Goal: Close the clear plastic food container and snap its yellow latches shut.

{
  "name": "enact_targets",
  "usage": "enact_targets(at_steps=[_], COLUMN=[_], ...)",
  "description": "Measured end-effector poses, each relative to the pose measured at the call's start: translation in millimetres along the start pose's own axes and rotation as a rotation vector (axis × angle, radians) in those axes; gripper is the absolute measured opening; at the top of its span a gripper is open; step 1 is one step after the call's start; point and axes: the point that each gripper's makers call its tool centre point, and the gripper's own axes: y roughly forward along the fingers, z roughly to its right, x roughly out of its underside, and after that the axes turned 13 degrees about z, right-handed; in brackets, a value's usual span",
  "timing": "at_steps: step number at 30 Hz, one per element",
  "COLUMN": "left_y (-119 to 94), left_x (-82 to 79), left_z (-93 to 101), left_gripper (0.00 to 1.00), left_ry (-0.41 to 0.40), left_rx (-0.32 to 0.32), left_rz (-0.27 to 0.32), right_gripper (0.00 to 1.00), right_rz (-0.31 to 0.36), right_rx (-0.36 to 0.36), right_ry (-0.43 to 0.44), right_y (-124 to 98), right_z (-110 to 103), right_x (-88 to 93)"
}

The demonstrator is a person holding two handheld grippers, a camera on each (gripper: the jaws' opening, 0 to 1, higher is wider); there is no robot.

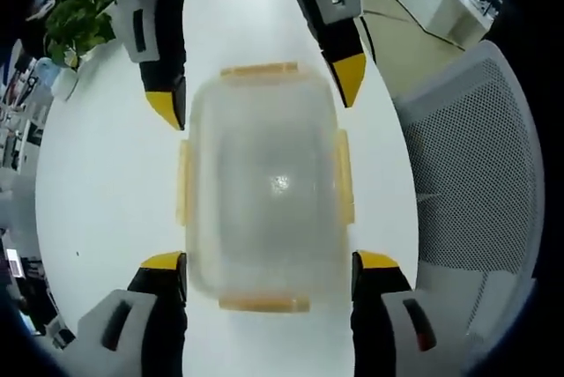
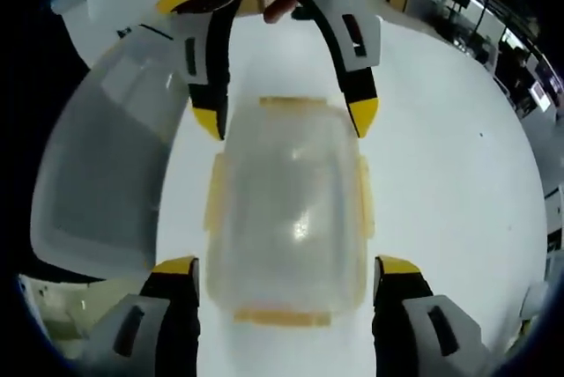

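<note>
We saw the clear plastic food container (image 1: 264,188) lying on the white table (image 1: 106,174) with its lid already on. The four yellow latches (image 1: 183,181) lay along its edges; whether any was snapped down, we could not tell. Our left gripper (image 1: 269,273) and right gripper (image 2: 300,282) each stood at one end of the container, jaws spread wide on either side of it, holding nothing. We judged the closing done and the latching probably left.

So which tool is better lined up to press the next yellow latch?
Left, narrowly. Both open tools straddle the container from opposite ends, but the left tool sits square about its end latch, while the right tool looks slightly skewed.
</note>
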Motion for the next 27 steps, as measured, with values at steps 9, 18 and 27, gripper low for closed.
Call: enact_targets(at_steps=[9,18,27], left_y=[6,11,12], left_x=[2.8,3.9,4.8], left_z=[-1.7,-2.0,1.1], left_gripper=[0.79,0.81,0.8], left_ry=[-0.004,-0.025,-0.048], left_rx=[-0.019,-0.041,-0.055], left_rz=[0.02,0.042,0.027], right_gripper=[0.82,0.83,0.82], right_rz=[0.006,0.038,-0.013], right_rx=[-0.001,-0.018,-0.018], right_ry=[0.006,0.0,-0.008], right_y=[9,13,15], right_z=[1,0,-2], right_x=[7.0,6.4,7.5])
